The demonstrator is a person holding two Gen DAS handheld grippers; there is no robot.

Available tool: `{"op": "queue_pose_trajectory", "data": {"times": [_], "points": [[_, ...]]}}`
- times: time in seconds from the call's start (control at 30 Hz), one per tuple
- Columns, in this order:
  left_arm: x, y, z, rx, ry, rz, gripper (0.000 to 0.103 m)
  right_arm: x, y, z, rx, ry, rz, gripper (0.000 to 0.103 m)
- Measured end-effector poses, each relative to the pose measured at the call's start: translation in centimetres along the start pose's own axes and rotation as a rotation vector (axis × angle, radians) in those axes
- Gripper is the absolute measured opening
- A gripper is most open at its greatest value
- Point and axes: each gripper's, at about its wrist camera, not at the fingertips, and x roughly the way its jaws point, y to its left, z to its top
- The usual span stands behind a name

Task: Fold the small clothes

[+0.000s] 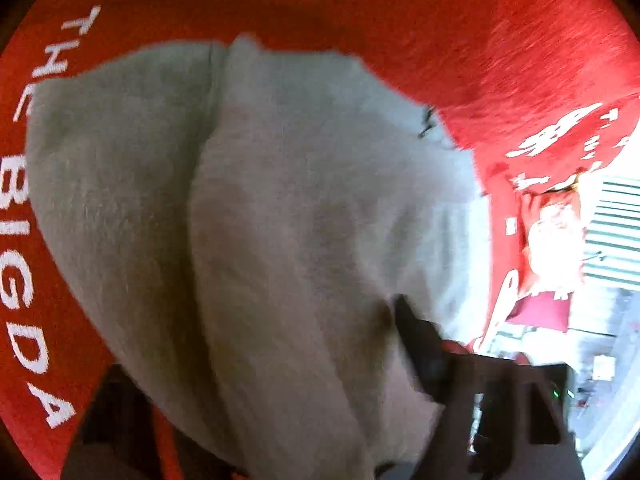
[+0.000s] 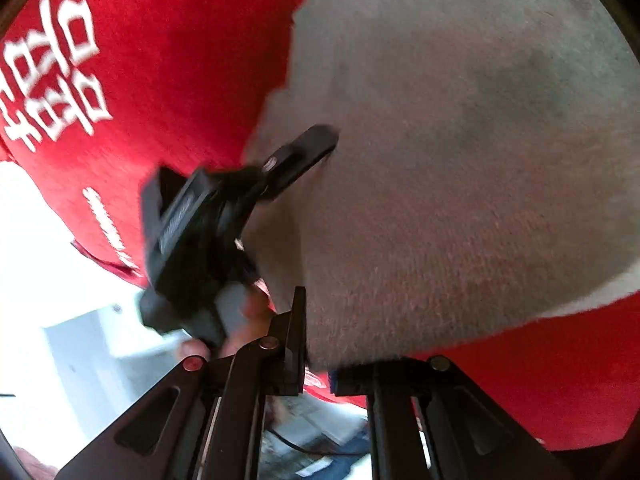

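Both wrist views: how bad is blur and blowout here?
Left wrist: grey garment soft with motion smear, fisheye bends the lettering on the red cloth, right edge blown out white. Right wrist: left gripper smeared, lower-left background overexposed, right gripper frame sharper; the garment hides both sets of fingertips.

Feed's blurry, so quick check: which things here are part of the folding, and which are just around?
In the job:
grey garment
left gripper
right gripper

Just around:
red lettered cloth underneath
bright clutter past the cloth's edge, too blurred to name
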Motion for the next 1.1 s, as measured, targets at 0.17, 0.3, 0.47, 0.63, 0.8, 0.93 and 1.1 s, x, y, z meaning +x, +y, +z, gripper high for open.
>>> {"op": "queue_pose_trajectory", "data": {"times": [0.17,0.3,0.47,0.63,0.8,0.93,1.1], "points": [[0.5,-1.6,0.2,0.003,-0.021,0.083,0.065,-1.5,0.7,-0.1,-0.122,0.160,-0.205,0.049],[1.0,-2.7,0.5,0.005,-0.021,0.134,0.065,-4.9,2.4,1.6,-0.235,0.175,-0.301,0.050],[0.2,-1.9,-0.2,-0.037,-0.038,0.134,0.066,-8.5,4.8,5.7,-0.330,0.074,-0.378,0.050],[-0.1,-1.8,-0.6,-0.048,-0.055,0.173,0.066,-7.6,6.1,9.3,-0.475,0.029,-0.536,0.006],[0.1,-2.7,-0.9,-0.030,-0.077,0.237,0.044,-4.8,4.8,11.5,-0.500,0.067,-0.605,0.005],[-0.7,-2.1,-1.1,-0.061,-0.103,0.217,0.035,-3.8,2.3,11.8,-0.480,0.106,-0.633,0.001],[-1.8,-2.3,-1.5,-0.091,-0.140,0.218,0.032,-4.5,1.6,12.4,-0.464,0.126,-0.577,0.001]]}}
